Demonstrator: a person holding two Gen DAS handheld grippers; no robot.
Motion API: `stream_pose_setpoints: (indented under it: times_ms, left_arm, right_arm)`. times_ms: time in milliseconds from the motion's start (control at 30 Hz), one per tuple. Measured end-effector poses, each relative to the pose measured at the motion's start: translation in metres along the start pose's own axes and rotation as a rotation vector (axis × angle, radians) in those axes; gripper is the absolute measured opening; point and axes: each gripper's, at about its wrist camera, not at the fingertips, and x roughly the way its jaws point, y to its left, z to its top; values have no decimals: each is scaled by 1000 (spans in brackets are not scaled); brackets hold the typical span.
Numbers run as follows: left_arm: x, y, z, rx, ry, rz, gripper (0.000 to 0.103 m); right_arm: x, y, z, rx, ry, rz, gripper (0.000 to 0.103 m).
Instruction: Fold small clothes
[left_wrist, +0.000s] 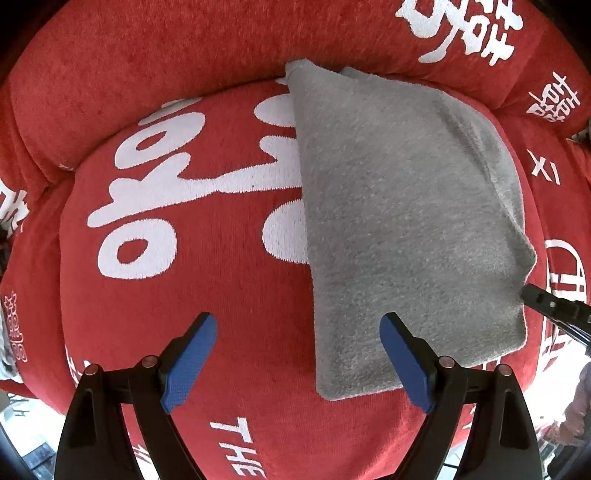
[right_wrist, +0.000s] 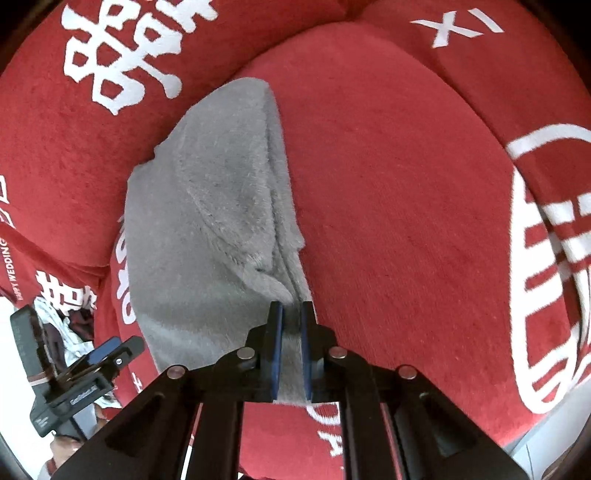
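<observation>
A grey fleecy cloth (left_wrist: 399, 221) lies folded on a red sofa seat cushion (left_wrist: 192, 302) with white lettering. My left gripper (left_wrist: 299, 325) hangs open above the cloth's near left edge, pointing straight down, with nothing between its blue pads (left_wrist: 188, 362). In the right wrist view my right gripper (right_wrist: 291, 314) is shut on the near edge of the grey cloth (right_wrist: 207, 229), which shows pinched between the blue pads (right_wrist: 277, 347). The right gripper's black tip (left_wrist: 554, 306) shows at the cloth's right edge in the left wrist view. The left gripper (right_wrist: 107, 354) appears at the lower left of the right wrist view.
The red sofa backrest (left_wrist: 147, 55) rises behind the seat. A red cushion with a white emblem (right_wrist: 546, 258) lies to the right of the cloth. Crumpled clothes (right_wrist: 70, 325) sit at the far left of the right wrist view. A hand (left_wrist: 580, 406) shows at the right edge.
</observation>
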Motion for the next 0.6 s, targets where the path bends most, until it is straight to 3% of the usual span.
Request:
stream_pose_setpoints:
  times_ms: [367, 400, 500, 600]
  left_arm:
    - [-2, -7, 8, 8, 2, -22, 91]
    - [-2, -8, 9, 8, 5, -22, 91]
    - [-2, -11, 10, 17, -5, -15, 91]
    - [-3, -14, 12, 24, -14, -19, 91]
  right_arm:
    - [-28, 3, 8, -52, -38, -53, 12]
    - [-28, 2, 8, -48, -37, -53, 14]
    - [-27, 1, 8, -34, -34, -46, 34]
    - [-25, 2, 8, -32, -28, -40, 36]
